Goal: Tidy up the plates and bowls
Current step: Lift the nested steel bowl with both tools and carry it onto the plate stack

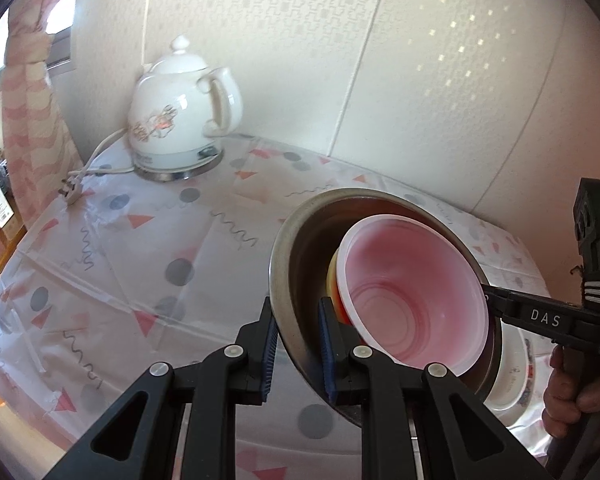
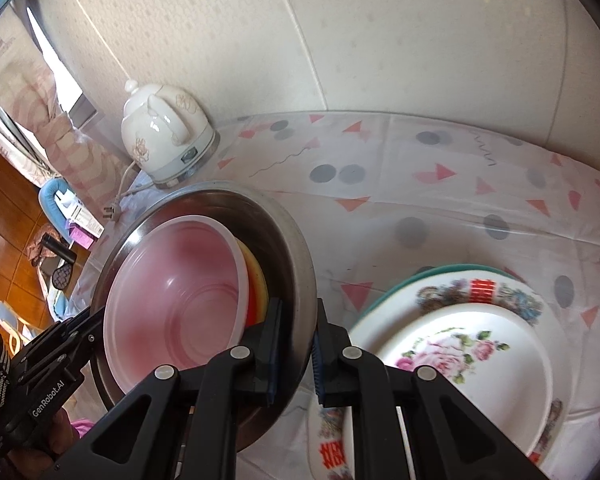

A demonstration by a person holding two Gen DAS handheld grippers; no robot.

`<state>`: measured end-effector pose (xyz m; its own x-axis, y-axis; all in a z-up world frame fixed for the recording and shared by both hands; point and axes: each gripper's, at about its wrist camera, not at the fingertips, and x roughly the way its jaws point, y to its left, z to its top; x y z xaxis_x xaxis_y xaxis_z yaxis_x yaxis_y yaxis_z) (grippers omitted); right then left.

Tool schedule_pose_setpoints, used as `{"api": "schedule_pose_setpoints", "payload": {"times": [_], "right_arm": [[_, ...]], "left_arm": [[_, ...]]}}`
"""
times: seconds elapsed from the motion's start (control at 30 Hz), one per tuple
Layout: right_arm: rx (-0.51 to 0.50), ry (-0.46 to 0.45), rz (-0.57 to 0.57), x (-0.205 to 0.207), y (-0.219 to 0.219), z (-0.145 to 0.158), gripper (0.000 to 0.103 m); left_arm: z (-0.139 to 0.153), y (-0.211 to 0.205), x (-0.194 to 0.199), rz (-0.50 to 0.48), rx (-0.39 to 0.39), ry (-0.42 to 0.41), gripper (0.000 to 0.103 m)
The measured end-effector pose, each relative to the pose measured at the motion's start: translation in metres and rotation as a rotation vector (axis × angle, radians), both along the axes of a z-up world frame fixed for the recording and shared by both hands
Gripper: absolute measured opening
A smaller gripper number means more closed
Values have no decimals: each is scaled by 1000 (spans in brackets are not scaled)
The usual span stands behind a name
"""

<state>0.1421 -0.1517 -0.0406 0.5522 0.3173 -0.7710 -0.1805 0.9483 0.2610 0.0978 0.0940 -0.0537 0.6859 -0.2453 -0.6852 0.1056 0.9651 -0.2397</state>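
Note:
A steel bowl [image 1: 300, 256] [image 2: 290, 248] hangs tilted above the table, gripped on opposite sides of its rim. Nested inside it are a pink plastic bowl [image 1: 412, 280] [image 2: 180, 300] and, under that, a yellow and red bowl [image 1: 333, 280] [image 2: 258, 284]. My left gripper [image 1: 298, 356] is shut on the steel rim, one finger inside and one outside. My right gripper [image 2: 296, 356] is shut on the far side of the same rim, and it also shows in the left wrist view [image 1: 496, 304]. A stack of flowered plates [image 2: 460, 340] [image 1: 512, 384] lies beside and partly under the bowl.
A white ceramic kettle [image 1: 180, 120] [image 2: 164, 132] stands at the table's back corner, its cord and plug [image 1: 72, 194] trailing on the patterned plastic tablecloth [image 1: 160, 240]. A wall runs close behind. A green plate rim [image 2: 440, 270] shows under the stack. A hand [image 1: 572, 388] holds the right gripper.

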Motion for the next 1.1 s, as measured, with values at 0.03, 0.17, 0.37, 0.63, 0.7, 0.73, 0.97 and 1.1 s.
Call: {"api": "schedule_pose_setpoints", "payload": {"times": [0.03, 0.17, 0.37, 0.63, 0.7, 0.73, 0.97, 1.1], "right_arm": [[-1, -6, -6, -3, -5, 3, 13], [-2, -30, -48, -16, -30, 14, 13], [-11, -55, -142, -37, -78, 27, 13], [-23, -4, -252, -58, -130, 13, 13], [-21, 24, -269, -62, -137, 5, 13], [-18, 37, -274, -64, -141, 1, 13], [-16, 83, -290, -67, -146, -22, 14], [-41, 88, -314, -70, -151, -27, 14]], "left_arm": [[2, -4, 0, -11, -2, -5, 18], [10, -26, -1, -68, -11, -20, 18], [19, -70, 2, -176, -40, -24, 18], [12, -127, 3, -300, -40, 32, 18], [5, -136, 2, -321, -35, 57, 18], [3, -139, 1, -325, -34, 67, 18], [-19, -147, -1, -337, -14, 131, 18], [-22, -153, -5, -354, -1, 132, 18]]}}
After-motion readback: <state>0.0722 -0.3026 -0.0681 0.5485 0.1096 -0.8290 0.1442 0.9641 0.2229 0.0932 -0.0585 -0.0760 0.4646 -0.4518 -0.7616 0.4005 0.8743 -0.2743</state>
